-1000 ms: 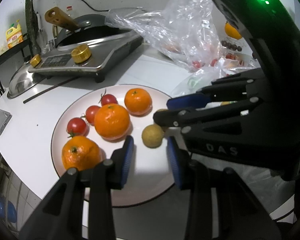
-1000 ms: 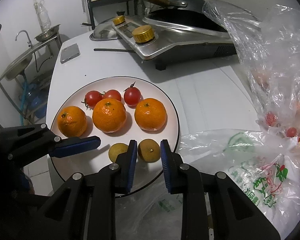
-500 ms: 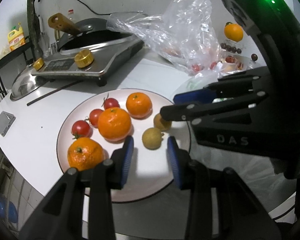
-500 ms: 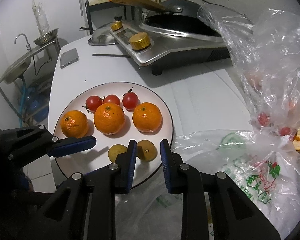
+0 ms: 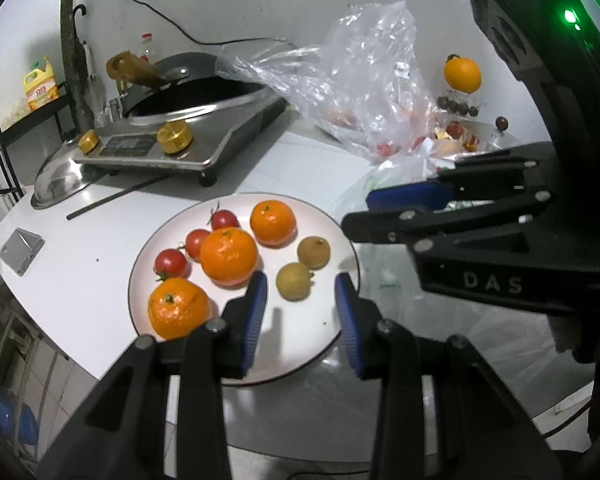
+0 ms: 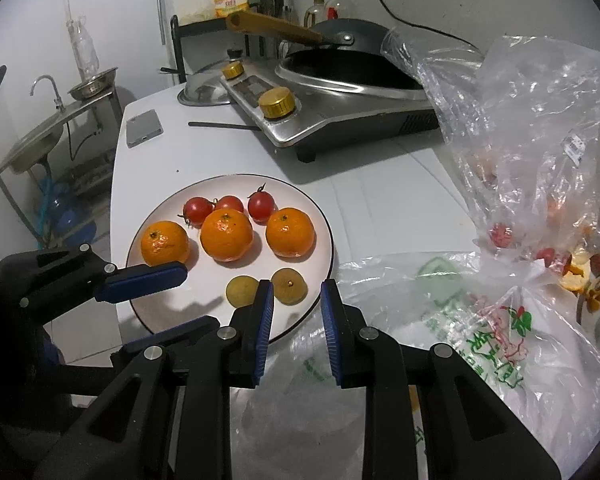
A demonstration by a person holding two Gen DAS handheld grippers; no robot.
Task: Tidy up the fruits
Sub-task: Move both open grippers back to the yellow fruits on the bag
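Pulling back from the plate [image 6: 324, 228], the right gripper [image 6: 296, 316] now hangs over the plate's near edge and the plastic bags [image 6: 460, 312], whereas a second ago its blue pads bracketed the second small brown fruit [image 6: 289, 286]. That fruit now lies free on the plate at about five o'clock, touching nothing but the dish, so the drop appears finished and the next fruit probably has to come from the bags at three o'clock.

On the plate, three oranges [image 6: 227, 234] sit across the middle, three small tomatoes [image 6: 198, 210] cluster behind them toward twelve o'clock, and the two brown fruits lie side by side near the front, the first brown fruit [image 5: 295, 281] just beside its twin.

Both pairs of jaws stand apart and hold nothing. The right ones leave a moderate gap with only the plate rim and bag visible between them. The left gripper [image 5: 300, 308] hovers over the plate's six o'clock side, its jaws spread wider than the first brown fruit just ahead of them; whether its left pad brushes the nearest orange is hard to judge through the fisheye, though it looks clear.
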